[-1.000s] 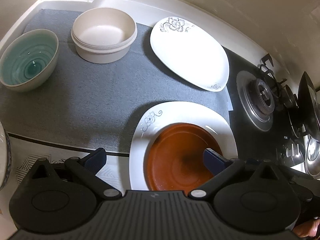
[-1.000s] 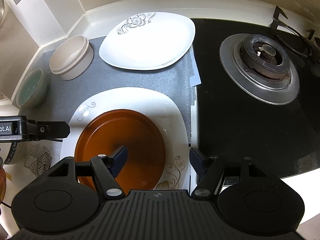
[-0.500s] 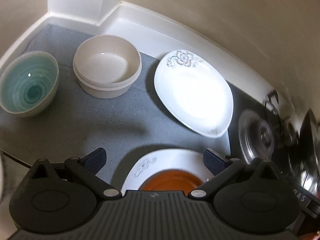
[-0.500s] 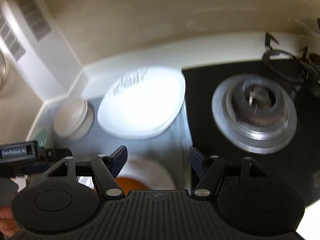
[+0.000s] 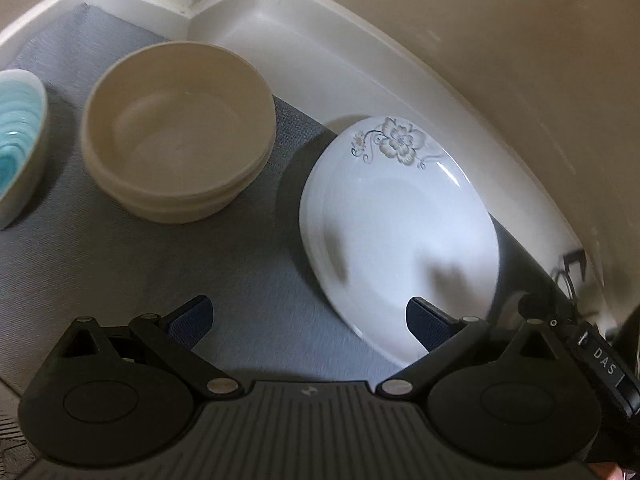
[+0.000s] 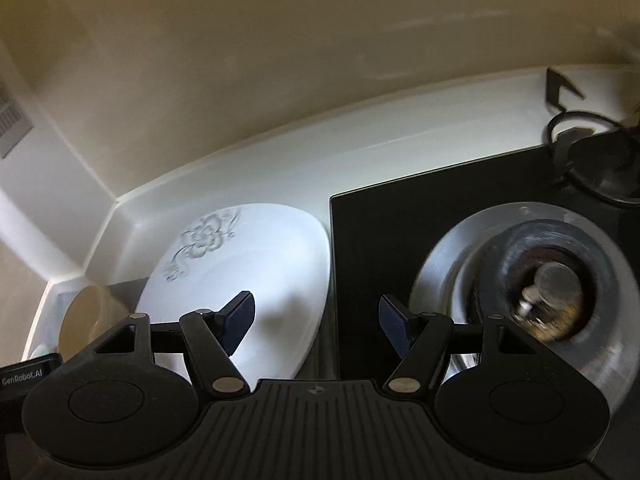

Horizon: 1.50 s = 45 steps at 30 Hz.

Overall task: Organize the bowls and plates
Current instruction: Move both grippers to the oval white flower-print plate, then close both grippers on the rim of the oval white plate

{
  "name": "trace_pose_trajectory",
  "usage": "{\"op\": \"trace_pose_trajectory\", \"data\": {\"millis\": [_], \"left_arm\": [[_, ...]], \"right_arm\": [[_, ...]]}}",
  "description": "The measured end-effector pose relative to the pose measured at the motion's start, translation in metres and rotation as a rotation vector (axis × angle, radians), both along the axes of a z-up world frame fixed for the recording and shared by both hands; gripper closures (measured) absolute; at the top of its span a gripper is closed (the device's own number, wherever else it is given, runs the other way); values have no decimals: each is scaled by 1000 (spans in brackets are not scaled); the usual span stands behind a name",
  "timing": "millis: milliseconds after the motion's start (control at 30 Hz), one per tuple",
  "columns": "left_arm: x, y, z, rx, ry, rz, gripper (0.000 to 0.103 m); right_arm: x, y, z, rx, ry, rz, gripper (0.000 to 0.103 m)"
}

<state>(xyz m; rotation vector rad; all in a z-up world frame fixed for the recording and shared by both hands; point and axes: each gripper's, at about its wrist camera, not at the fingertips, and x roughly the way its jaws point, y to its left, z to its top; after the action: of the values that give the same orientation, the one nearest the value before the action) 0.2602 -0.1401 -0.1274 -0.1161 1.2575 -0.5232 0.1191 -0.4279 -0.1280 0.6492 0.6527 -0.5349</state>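
Note:
A white flower-printed plate lies on the grey mat by the back wall; it also shows in the right wrist view as the white plate. Left of it stand stacked cream bowls and a teal-glazed bowl. My left gripper is open above the mat, its right finger over the plate's near edge. My right gripper is open too, straddling the plate's right edge and the hob's left edge. Nothing is held. The cream bowls peek past its left finger.
A black glass hob with a steel burner lies right of the mat, with a pan support behind. The white upstand and beige wall close off the back. The other gripper's body shows at the lower right of the left wrist view.
Both grippers moved toward the back wall. The brown plate on the near white plate dropped out of both views, and the flowered plate now lies close under both sets of fingers. Jaw openings unchanged.

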Motion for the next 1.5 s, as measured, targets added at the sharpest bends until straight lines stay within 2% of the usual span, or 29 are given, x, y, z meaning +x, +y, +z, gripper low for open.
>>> {"op": "trace_pose_trajectory", "data": {"millis": [233,433,467,567,633,700,800,967,1133,1233,1400,1500], "left_arm": [[16,-19,-19,6,23,46,0],[20,-28,-20,-2,-8,49,0],[21,-29,-20,-4,-9,50,0],[21,-34,-20,-17,-15,40,1],[21,-36,-20,-23,-18,33,1],[21,-38,-20,-30,-25,24,4],[19,-40,-20,-31,-35,23,8],[15,-43,-19,-23,-53,-5,8],[16,-50,-16,-15,-89,-22,8],[21,-55,-13,-18,-117,-38,8],[32,-72,-17,-16,-121,-87,6],[33,-82,-19,-36,-112,-131,6]], "right_arm": [[31,-33,-23,51,-14,8,32],[51,-43,-38,88,-16,23,35],[53,-44,-41,95,-16,30,38],[58,-45,-45,106,-24,40,56],[61,-45,-47,114,-24,57,75],[63,-45,-48,97,-7,47,85],[63,-47,-47,79,-1,61,86],[76,-44,-33,-103,59,132,91],[91,-56,-33,-144,65,131,90],[88,-61,-35,-127,56,124,89],[79,-59,-45,-15,82,132,79],[74,-55,-47,-13,70,130,78]]}}
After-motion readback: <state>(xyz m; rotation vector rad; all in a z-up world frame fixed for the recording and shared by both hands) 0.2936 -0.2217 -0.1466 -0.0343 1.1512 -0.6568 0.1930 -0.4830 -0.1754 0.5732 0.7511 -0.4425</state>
